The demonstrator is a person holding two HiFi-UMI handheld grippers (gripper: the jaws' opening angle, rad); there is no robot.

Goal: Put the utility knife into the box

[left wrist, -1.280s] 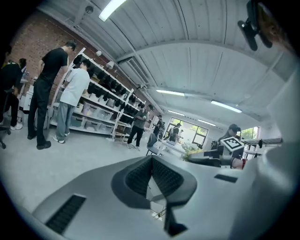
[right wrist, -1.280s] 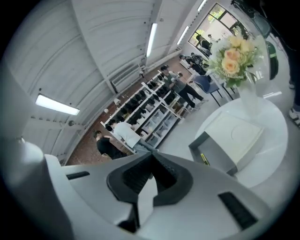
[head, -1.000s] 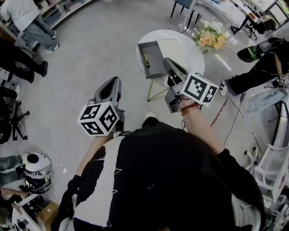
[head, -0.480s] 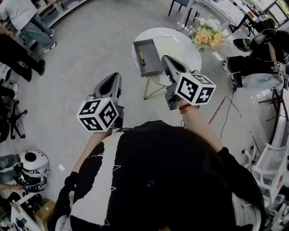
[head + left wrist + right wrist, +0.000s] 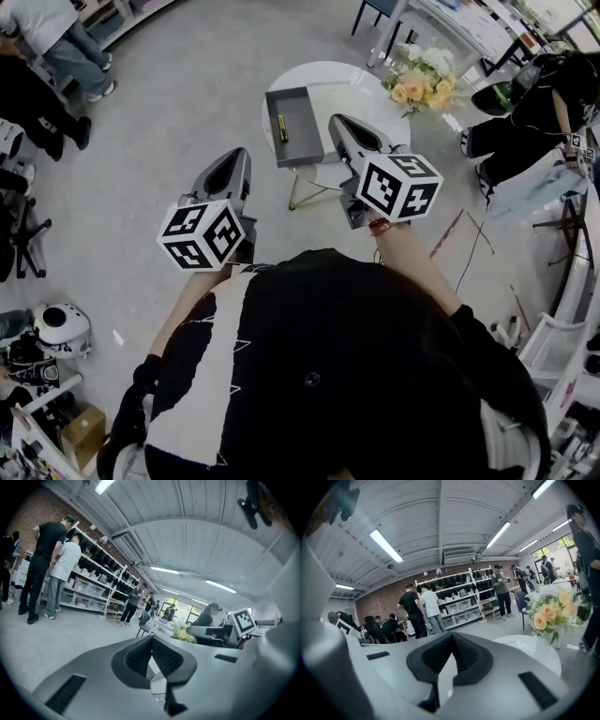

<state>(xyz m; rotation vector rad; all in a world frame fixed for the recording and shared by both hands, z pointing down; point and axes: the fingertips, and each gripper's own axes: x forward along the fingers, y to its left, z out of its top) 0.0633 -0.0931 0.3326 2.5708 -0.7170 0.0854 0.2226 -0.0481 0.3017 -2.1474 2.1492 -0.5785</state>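
Head view: we hold both grippers out in front of our chest, near the round white table [image 5: 373, 92]. The utility knife [image 5: 281, 128] lies inside the grey box [image 5: 306, 131] on that table, and flowers [image 5: 417, 82] stand at the table's far side. The left gripper [image 5: 232, 159] has its jaws pressed together on nothing. The right gripper [image 5: 339, 122] is the same, its tip just beside the box.

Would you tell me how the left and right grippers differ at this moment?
In the head view, the right gripper overlaps the table edge beside the box; the left gripper shows over bare floor. The right one reaches farther forward than the left. Both claws are shut and empty.
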